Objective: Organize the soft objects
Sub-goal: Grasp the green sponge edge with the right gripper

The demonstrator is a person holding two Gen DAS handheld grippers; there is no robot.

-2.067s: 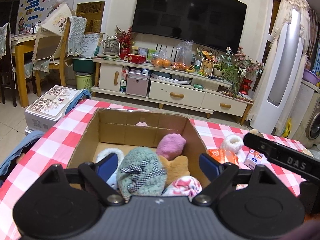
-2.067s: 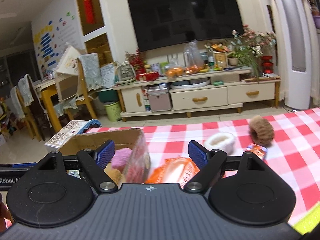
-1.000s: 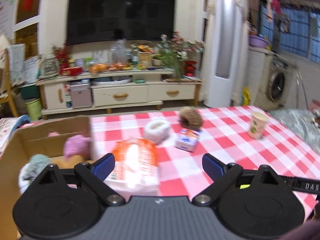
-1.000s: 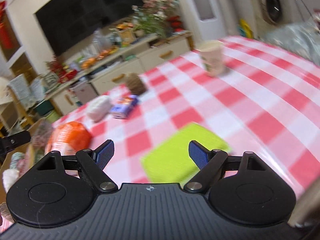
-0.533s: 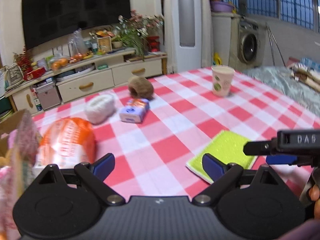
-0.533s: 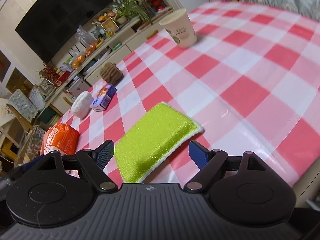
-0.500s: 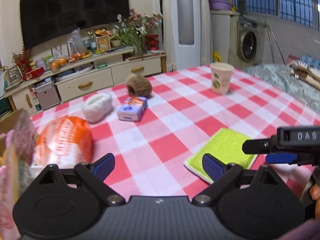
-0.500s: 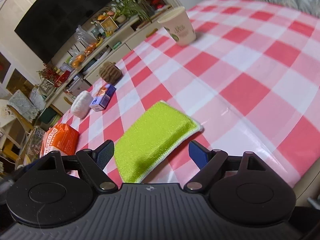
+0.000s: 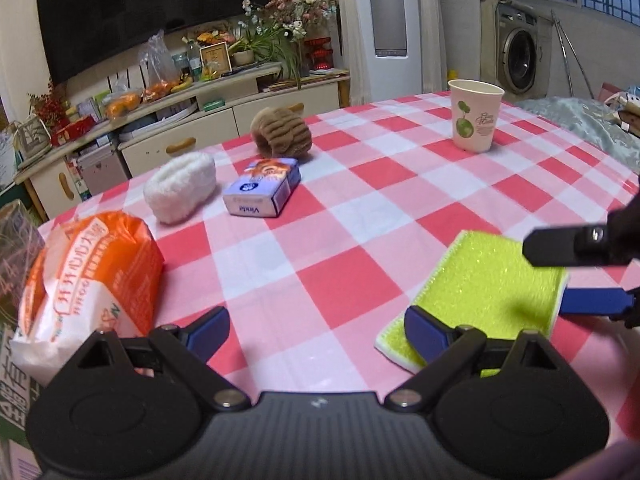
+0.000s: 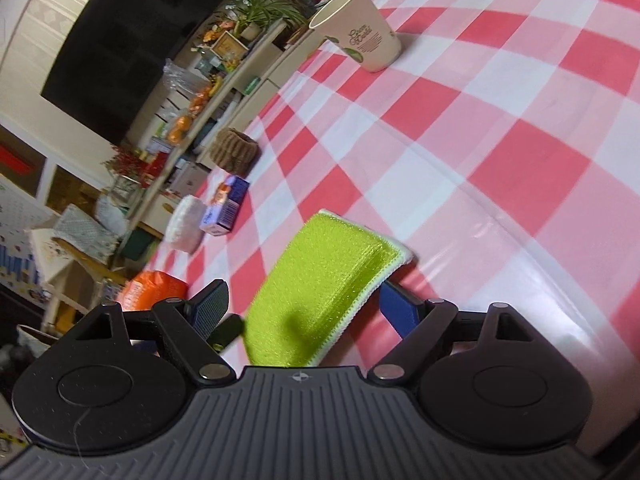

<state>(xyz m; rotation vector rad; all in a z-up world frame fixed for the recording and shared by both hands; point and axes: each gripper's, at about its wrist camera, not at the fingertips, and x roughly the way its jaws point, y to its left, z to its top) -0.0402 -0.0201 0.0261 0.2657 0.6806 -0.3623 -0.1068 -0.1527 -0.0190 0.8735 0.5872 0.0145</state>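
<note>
A lime-green sponge cloth (image 9: 488, 288) lies flat on the red-and-white checked table (image 9: 360, 208). In the right wrist view my right gripper (image 10: 304, 308) is open and rolled to one side, with the green sponge cloth (image 10: 320, 276) between its fingers; no pad presses on it. My left gripper (image 9: 316, 330) hangs open and empty just left of the cloth. The right gripper's fingers (image 9: 560, 246) reach in from the right around the cloth's edge. A white fuzzy piece (image 9: 180, 186) and a brown fuzzy piece (image 9: 282, 136) lie farther back.
An orange plastic-wrapped pack (image 9: 92, 280) sits at the left beside the cardboard box edge (image 9: 12, 248). A small tissue pack (image 9: 262, 192) lies mid-table. A paper cup (image 9: 474, 120) stands at the back right. A TV cabinet stands beyond the table.
Both grippers swung away from the box to the right and came down over the table. The right gripper rolled and closed in around the green cloth; the left gripper drew nearer to it.
</note>
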